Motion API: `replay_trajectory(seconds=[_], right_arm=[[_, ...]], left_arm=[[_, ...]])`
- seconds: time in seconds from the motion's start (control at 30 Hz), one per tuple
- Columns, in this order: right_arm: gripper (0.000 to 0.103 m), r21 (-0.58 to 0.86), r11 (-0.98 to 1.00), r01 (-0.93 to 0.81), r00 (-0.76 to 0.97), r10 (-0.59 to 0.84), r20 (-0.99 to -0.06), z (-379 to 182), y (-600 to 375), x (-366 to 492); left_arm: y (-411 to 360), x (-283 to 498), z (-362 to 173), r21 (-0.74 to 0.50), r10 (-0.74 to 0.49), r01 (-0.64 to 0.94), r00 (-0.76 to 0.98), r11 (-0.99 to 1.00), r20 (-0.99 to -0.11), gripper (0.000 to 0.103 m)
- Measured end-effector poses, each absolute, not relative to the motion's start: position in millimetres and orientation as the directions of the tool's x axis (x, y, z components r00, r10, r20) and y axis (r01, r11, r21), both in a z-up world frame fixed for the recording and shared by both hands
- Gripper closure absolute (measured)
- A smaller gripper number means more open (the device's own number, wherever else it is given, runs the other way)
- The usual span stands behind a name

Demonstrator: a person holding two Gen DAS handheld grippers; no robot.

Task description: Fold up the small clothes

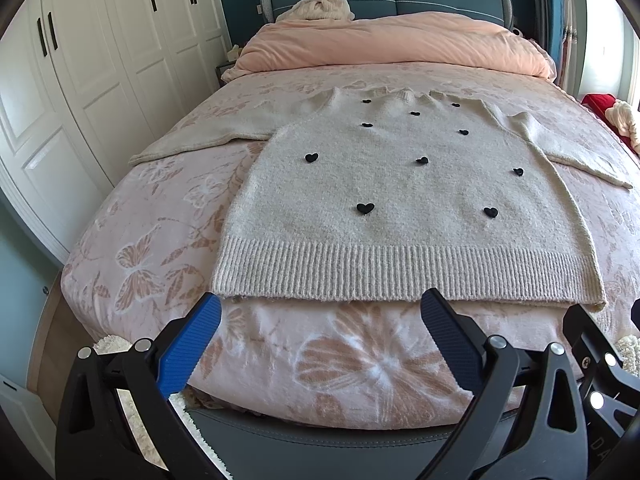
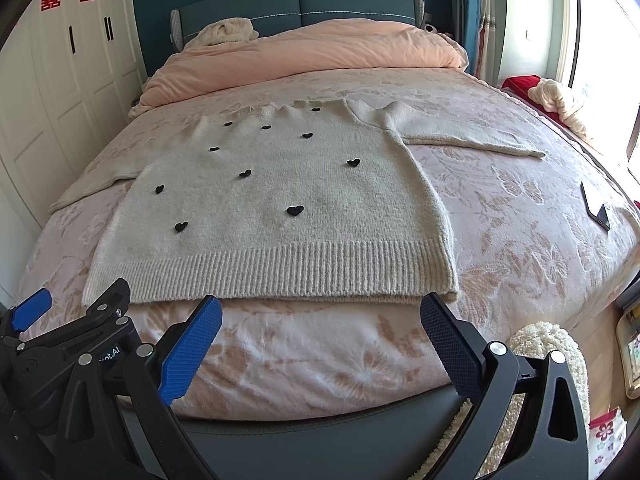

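- Left tongs are spread wide and holding nothing, hovering at the bottom of the frame just short of the ribbed hem.
- Right tongs same deal: spread, empty, parked near the hem's right corner in their own view.
- The sweater is cream knit with little black hearts, lying flat and face up in the middle of the frame on the bed, hem nearest the cameras, collar toward the top.
- Both sleeves are stretched out sideways, one toward the left edge, one toward the right.
- So nothing's folded yet, I'd say this is the very start.
- My take on doing it well: grab each sleeve near the cuff, lay it across the body first, then pinch the two hem corners together evenly and carry them up to the collar.
- Fluffy knit is thick, so bite deep enough to catch both layers.
- There's a phone at the right edge, well apart, not in the way.
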State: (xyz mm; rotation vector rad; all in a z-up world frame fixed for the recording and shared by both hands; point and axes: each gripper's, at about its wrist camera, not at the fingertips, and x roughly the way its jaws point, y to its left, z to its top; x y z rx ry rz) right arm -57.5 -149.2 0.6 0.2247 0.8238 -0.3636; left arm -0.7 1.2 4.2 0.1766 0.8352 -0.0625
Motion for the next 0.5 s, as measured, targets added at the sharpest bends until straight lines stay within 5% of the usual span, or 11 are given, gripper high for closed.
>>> replay_trajectory(seconds=[0.5], right_arm=[[0.005, 0.049, 0.916, 0.399, 0.616, -0.228, -0.754, -0.4, -146.8, -56.9]], left_arm=[[3.0, -2.6, 0.9, 0.138, 0.026, 0.114, 0.673, 0.984, -0.739, 0.006]])
